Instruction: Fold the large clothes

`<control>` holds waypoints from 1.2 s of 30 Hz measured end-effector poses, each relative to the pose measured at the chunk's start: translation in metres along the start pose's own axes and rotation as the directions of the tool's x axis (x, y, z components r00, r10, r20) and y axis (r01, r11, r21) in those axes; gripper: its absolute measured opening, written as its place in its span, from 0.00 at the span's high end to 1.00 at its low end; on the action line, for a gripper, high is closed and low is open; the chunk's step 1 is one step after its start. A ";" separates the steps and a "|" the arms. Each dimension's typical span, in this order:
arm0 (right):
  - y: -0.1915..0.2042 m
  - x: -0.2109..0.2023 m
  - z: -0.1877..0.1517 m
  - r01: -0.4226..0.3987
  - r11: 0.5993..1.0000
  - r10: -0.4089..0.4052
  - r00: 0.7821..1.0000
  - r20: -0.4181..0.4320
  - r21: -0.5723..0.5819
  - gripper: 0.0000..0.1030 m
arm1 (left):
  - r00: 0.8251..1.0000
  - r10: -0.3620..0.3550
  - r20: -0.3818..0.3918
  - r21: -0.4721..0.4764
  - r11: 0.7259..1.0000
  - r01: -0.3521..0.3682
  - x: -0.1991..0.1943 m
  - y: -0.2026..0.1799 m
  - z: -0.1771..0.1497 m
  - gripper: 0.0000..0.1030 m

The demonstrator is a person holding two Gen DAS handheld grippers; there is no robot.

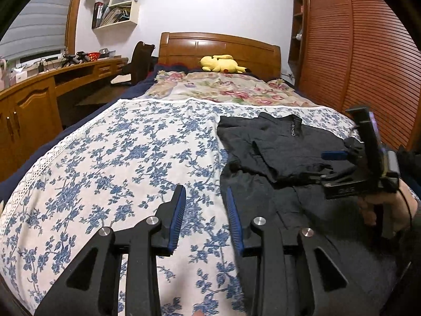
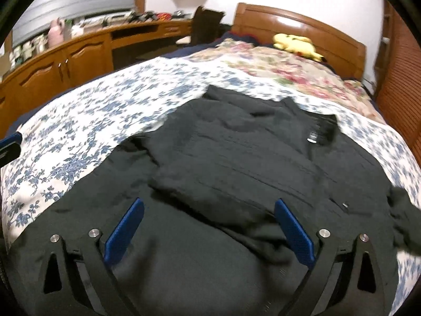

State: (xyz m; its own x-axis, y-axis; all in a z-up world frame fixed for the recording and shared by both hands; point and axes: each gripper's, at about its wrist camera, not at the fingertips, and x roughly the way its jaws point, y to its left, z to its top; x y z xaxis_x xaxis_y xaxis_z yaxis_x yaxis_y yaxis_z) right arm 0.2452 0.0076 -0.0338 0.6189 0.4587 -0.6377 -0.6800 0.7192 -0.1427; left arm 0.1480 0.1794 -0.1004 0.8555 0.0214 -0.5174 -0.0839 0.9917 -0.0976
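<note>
One black zip-neck garment (image 2: 236, 163) lies on the blue-floral bedspread (image 1: 118, 152), toward the bed's right side, one sleeve folded across its front. Two grippers noted. Left gripper (image 1: 205, 197): jaws spread, nothing between them, hovering at the garment's left edge over the bedspread. Right gripper (image 2: 208, 205): jaws spread wide above the garment's lower body, holding nothing. One yellow plush toy (image 1: 221, 64) rests against the one wooden headboard (image 1: 218, 47). One white wall shelf unit (image 1: 118, 5) holds books and papers. One louvred wardrobe (image 1: 363, 60) stands right.
</note>
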 end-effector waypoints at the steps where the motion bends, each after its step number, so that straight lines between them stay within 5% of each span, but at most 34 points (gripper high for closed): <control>1: 0.003 0.007 0.004 -0.002 1.000 0.002 1.000 -0.012 -0.012 0.06 | 1.000 0.005 0.000 -0.003 1.000 -0.005 0.000 0.002 0.000 0.68; 6: 0.012 0.045 0.019 0.006 0.998 -0.012 0.995 -0.099 -0.059 0.11 | 1.000 0.015 -0.003 -0.009 1.000 -0.016 -0.001 0.012 -0.002 0.67; 9: 0.010 0.058 0.026 0.017 0.997 -0.028 0.990 -0.137 -0.075 0.24 | 1.000 0.013 -0.002 -0.013 1.000 -0.013 -0.001 0.016 -0.003 0.66; 13: 0.011 0.060 0.031 0.037 0.994 -0.052 0.989 -0.140 -0.105 0.72 | 1.000 0.003 0.007 -0.012 1.000 -0.003 -0.003 0.016 -0.003 0.59; 16: 0.008 0.046 0.035 0.045 0.994 -0.055 0.994 -0.098 -0.103 0.86 | 1.000 -0.008 0.013 -0.002 1.000 0.008 -0.004 0.012 -0.002 0.58; 18: -0.001 0.029 0.038 0.055 0.996 -0.059 0.997 -0.050 -0.076 0.87 | 1.000 -0.014 0.017 0.004 1.000 0.014 -0.004 0.008 -0.002 0.56; 24: -0.028 -0.040 0.031 0.095 0.995 -0.096 0.991 0.090 0.009 0.88 | 0.998 -0.050 0.042 0.017 0.999 0.049 -0.008 -0.007 0.003 0.29; 36: -0.059 -0.152 -0.044 0.157 0.961 -0.207 0.955 0.213 0.228 0.88 | 0.991 -0.112 0.071 0.050 0.993 0.108 -0.013 -0.047 0.014 0.24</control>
State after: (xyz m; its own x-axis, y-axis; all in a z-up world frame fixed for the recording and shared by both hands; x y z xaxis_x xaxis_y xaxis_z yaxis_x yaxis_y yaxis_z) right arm 0.1738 -0.1274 0.0389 0.8152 0.4006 -0.4183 -0.4667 0.8821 -0.0646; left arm 0.1480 0.1344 -0.0768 0.8936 -0.0806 -0.4416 0.0347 0.9932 -0.1109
